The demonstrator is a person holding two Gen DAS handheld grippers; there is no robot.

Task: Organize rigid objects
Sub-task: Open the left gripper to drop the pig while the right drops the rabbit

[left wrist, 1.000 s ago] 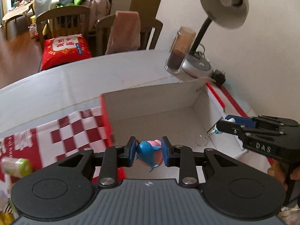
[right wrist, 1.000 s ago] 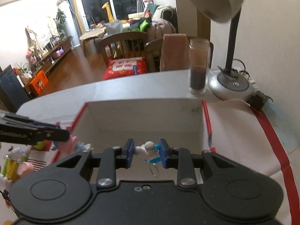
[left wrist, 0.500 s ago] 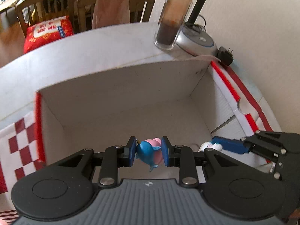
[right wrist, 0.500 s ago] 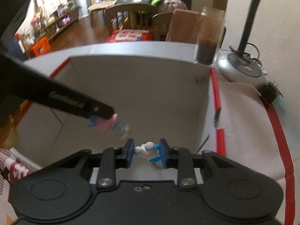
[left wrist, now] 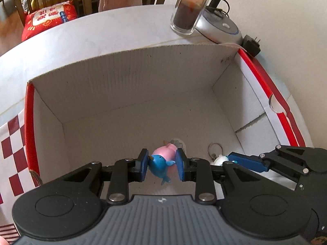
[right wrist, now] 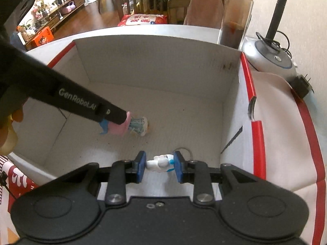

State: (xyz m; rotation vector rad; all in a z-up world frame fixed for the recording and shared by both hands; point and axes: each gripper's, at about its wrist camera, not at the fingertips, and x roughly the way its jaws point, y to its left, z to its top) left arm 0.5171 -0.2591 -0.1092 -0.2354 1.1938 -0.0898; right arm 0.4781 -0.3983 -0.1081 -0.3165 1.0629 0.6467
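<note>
The pink and blue toy (left wrist: 162, 161) sits squeezed in the left gripper (left wrist: 162, 166), low inside the white box (left wrist: 126, 81). The right gripper (right wrist: 160, 166) pinches a small white figure (right wrist: 160, 162) there too. "GenRobot.AI" shows on the left gripper's side. Behind the box stand a jar (right wrist: 235, 20) and a lamp base (right wrist: 269, 57).

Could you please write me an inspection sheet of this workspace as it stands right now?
Surface: white table; checkered cloth at left.
Job's things: open cardboard box; pink-and-blue figure and white figure with key ring, both low inside the box.
Clutter: glass jar with dark contents beside the lamp base.
Grippers: left hand-held gripper shut on the pink-and-blue figure; right hand-held gripper shut on the white figure.
Cables: cord coiled on the lamp base; black plug behind the box corner.
Surroundings: wooden chairs, red cushion, living room beyond.
</note>
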